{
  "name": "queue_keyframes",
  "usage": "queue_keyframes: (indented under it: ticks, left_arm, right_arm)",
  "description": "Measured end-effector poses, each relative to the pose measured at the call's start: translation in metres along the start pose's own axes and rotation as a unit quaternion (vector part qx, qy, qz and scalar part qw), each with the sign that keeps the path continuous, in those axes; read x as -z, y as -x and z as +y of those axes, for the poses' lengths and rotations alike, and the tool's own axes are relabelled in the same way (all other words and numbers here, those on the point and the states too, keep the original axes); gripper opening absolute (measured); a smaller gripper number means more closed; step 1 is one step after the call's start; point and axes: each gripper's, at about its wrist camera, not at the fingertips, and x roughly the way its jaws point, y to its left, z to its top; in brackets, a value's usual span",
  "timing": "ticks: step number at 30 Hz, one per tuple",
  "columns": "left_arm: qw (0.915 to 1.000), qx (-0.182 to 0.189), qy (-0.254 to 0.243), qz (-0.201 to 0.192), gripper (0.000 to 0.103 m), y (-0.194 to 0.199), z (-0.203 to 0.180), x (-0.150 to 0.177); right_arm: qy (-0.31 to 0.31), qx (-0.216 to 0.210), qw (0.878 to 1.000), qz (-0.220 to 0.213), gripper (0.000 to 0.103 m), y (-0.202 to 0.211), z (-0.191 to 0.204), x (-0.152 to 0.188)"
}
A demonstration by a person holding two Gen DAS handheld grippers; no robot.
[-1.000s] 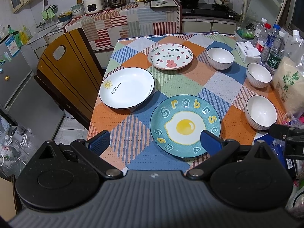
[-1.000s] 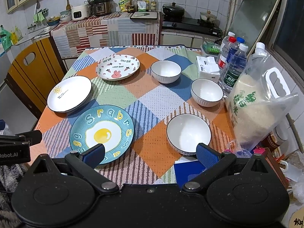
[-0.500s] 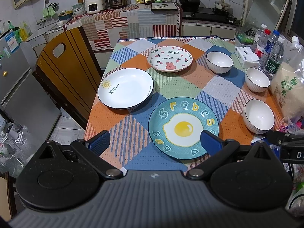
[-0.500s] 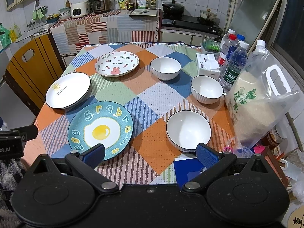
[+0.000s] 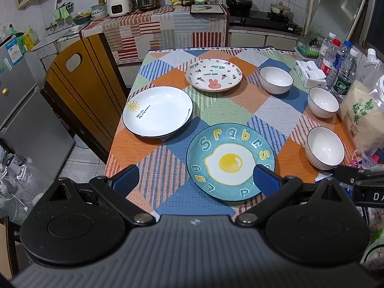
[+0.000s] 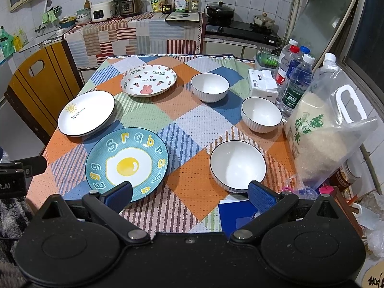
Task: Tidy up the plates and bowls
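Note:
Three plates lie on the checked tablecloth (image 5: 228, 112): a teal fried-egg plate (image 5: 230, 162) (image 6: 127, 164) nearest, a white sun plate (image 5: 157, 111) (image 6: 87, 112) at the left, a bunny plate (image 5: 213, 77) (image 6: 148, 79) at the back. Three white bowls stand in a row at the right: near (image 5: 325, 147) (image 6: 237, 164), middle (image 5: 323, 102) (image 6: 261, 114), far (image 5: 276, 79) (image 6: 209, 87). My left gripper (image 5: 195, 180) is open and empty above the near table edge, by the egg plate. My right gripper (image 6: 189, 192) is open and empty, before the near bowl.
A rice bag (image 6: 324, 132), water bottles (image 6: 296, 81) and a tissue box (image 6: 262, 86) line the table's right edge. A blue card (image 6: 236, 216) lies at the near edge. A wooden chair (image 5: 79, 86) stands at the table's left. Counters with appliances run along the back wall.
Both grippers have drawn back and up a little from the table, so the plates and bowls look slightly smaller. Nothing on the table has moved; both stay open.

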Motion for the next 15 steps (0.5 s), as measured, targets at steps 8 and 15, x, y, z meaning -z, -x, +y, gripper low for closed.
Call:
queue_keyframes:
  ticks: [8,15]
  left_arm:
    - [0.9997,0.022,-0.004,0.005,0.103,-0.001,-0.008,-0.002]
    - [0.9991,0.039,-0.005,0.015,0.101,-0.018,0.008,-0.011]
  right_arm:
    - [0.011,0.006,1.000,-0.001,0.103,-0.001,0.001,0.001]
    - [0.018,-0.016,0.999,-0.021,0.103,-0.001,-0.003,0.001]
